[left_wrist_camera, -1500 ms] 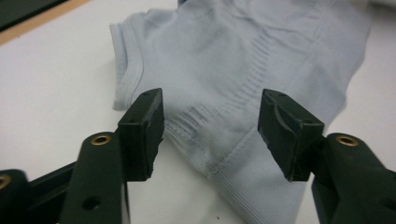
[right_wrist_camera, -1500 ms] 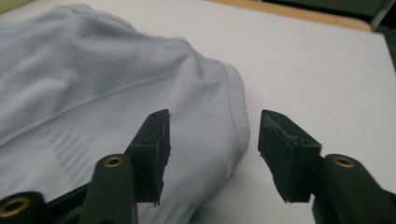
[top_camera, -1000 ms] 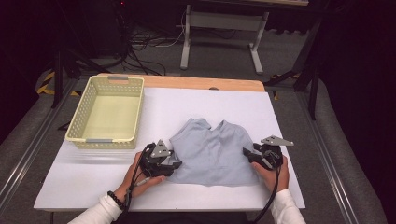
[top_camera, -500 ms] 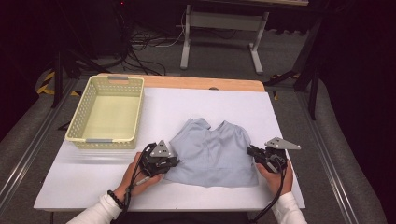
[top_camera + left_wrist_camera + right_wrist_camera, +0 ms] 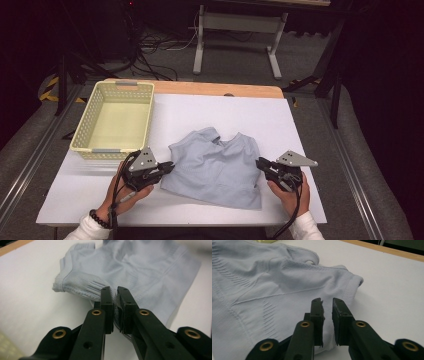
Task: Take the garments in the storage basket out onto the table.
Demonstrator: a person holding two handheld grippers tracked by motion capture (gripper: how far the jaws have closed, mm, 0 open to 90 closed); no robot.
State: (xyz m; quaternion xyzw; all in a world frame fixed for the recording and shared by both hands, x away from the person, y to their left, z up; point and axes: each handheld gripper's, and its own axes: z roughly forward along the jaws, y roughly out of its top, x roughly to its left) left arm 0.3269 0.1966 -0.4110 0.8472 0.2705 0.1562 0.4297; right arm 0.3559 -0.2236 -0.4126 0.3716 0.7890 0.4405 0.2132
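Both grippers have just closed: left gripper [image 5: 167,167] pinching the shirt's [image 5: 215,167] left edge, right gripper [image 5: 261,164] its right. Folding hasn't begun; basket [image 5: 85,142] beside the shirt is empty.

A pale blue-grey knitted garment [image 5: 215,167] lies spread, slightly rumpled, on the white surface [image 5: 225,115], neck opening away from the person and hem toward them. Its fabric is fine-ribbed, with raised seams and ribbed cuffs. The short sleeve at the left is folded over on itself; the edge at the right is lifted in a soft ridge. It lies near the surface's front edge.
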